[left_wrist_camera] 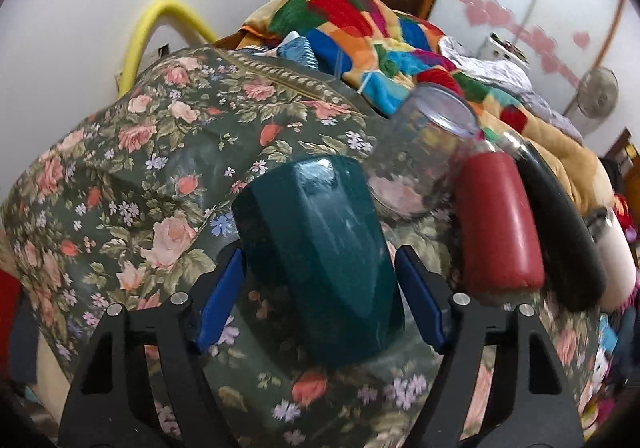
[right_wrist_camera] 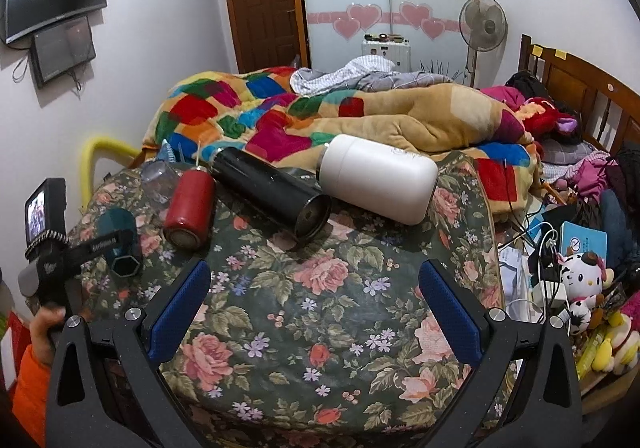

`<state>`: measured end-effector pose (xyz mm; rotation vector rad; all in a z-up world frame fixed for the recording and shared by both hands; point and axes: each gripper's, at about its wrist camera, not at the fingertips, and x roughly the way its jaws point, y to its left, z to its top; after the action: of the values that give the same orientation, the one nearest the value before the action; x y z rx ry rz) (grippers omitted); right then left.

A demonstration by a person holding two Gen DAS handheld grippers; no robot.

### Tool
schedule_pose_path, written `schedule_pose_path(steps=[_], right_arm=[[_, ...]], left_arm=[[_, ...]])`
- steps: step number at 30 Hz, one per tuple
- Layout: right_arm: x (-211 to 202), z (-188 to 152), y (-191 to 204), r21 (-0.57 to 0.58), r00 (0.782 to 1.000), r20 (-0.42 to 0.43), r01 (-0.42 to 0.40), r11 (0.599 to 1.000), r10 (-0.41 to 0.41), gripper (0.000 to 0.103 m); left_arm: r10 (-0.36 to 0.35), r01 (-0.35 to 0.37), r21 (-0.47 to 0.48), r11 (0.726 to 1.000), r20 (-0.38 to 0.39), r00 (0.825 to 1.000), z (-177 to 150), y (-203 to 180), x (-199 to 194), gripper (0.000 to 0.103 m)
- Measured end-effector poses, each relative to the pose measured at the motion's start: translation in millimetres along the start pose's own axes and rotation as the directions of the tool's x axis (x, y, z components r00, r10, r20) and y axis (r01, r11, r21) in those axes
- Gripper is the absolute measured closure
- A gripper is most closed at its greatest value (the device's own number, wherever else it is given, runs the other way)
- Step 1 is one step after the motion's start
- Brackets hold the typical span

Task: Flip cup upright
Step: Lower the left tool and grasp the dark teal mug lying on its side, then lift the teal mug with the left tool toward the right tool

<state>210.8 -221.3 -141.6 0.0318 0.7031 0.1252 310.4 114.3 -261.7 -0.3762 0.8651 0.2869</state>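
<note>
Left gripper point(left_wrist_camera: 320, 296) spread wide around the teal cup point(left_wrist_camera: 320, 264) lying sideways on the floral cushion point(left_wrist_camera: 120, 167), right gripper point(right_wrist_camera: 314, 316) likewise spread, holding nothing; likely slip off glossy facets, or knocking the glass point(left_wrist_camera: 420, 151).

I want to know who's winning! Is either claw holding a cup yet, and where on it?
No. The left gripper is open, its blue fingers on either side of the lying green cup without touching. The right gripper is open and empty.

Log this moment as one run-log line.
left gripper: open, straddling green cup | cup: on its side on floral cloth | right gripper: open, holding nothing | flip: not yet done
</note>
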Motion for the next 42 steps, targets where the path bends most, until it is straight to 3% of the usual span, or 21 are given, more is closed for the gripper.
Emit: schedule_pose_path(steps=[7,12,19,25,31,37,42], right_arm=[[15.8,-3.5,-6.2,0.034,0.999,-0.050,-0.015,0.999,0.017,0.000],[15.0,-4.1,-7.2,0.039,0.998,-0.053,-0.014,0.999,0.016,0.000],[8.8,-6.0,-1.6,0.044,0.996,-0.064,-0.059,0.997,0.062,0.000],[-9.2,-4.1,7.6,0.006,0.997,-0.020,-0.077,0.997,0.077,0.000],[-28.4,-2.2,13.9,-0.018,0.996,0.019,-0.088,0.996,0.088,0.000],[-50.0,-2.2,16.1,-0.024,0.993,0.066,-0.099,0.995,0.101,0.000],[-69.2,-3.9,14.1,-0.028,0.987,0.117,-0.104,0.994,0.107,0.000]], left_arm=[[0.031,-0.030,0.018,0.999,-0.047,0.998,-0.5,-6.6,27.8,0.028],[0.085,-0.084,0.068,0.994,-0.011,0.996,-2.3,-12.7,30.1,0.032],[0.105,-0.100,0.111,0.989,-0.033,0.994,-10.2,-11.1,22.0,0.033],[0.058,-0.050,0.179,0.983,-0.041,0.997,-36.0,-15.8,-11.2,0.033],[-0.018,0.016,0.243,0.970,0.003,1.000,-54.0,-35.7,-60.7,0.033],[-0.116,0.099,0.314,0.944,0.035,0.993,-58.5,-70.6,-102.3,0.033],[-0.196,0.181,0.357,0.917,0.007,0.981,-65.9,-105.6,-115.9,0.033]])
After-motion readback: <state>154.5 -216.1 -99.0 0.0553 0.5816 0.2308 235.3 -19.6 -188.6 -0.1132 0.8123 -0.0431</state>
